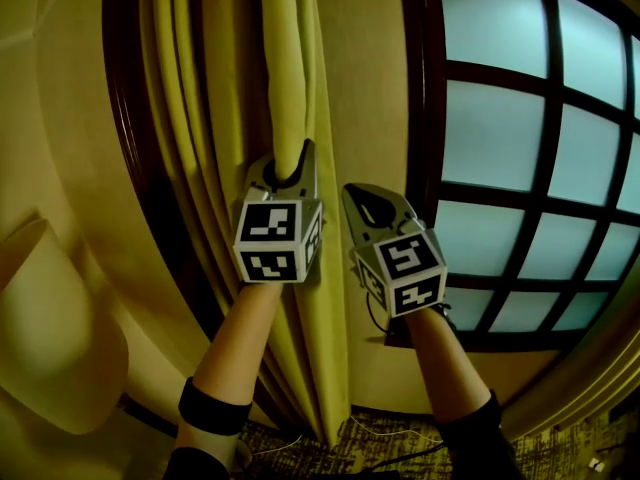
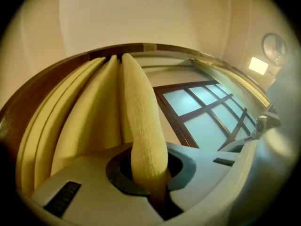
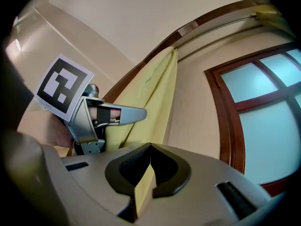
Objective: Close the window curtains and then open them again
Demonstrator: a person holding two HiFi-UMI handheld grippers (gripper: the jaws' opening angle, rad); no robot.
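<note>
Gripping now, the left gripper [image 1: 292,163] has its jaws clenched on a fat fold of the yellow curtain [image 1: 290,58]. You can see the fabric squeezed thin where it passes between the pads. That's a proper hold, raised and angled upward along the drape.

Over to the right gripper [image 1: 358,194], sitting just beside its partner on the right. Its jaws are pressed together. A sliver of yellow shows in the slit from its own view, but from the head view nothing looks caught in it. I read that as curtain showing behind it rather than a grasp, though I can't be sure.

Where's the curtain? All of it hangs bunched in long pleats to the left of the window [image 1: 500,128]. A strip of bare wall [image 1: 365,88] lies between its edge and the dark wooden frame [image 1: 425,118]. The glass is fully uncovered, pale light coming through every pane.

So my call is that this is the closing step, right at the start, with fabric secured and nothing drawn across yet.

What's needed next is a steady sweep to the right, carrying that fold past the frame and over the panes. The left clamp has to stay firm so the cloth doesn't slip. The pull should run level, so the top glides rather than snags. The right tongs would have to open up to take the leading edge.
</note>
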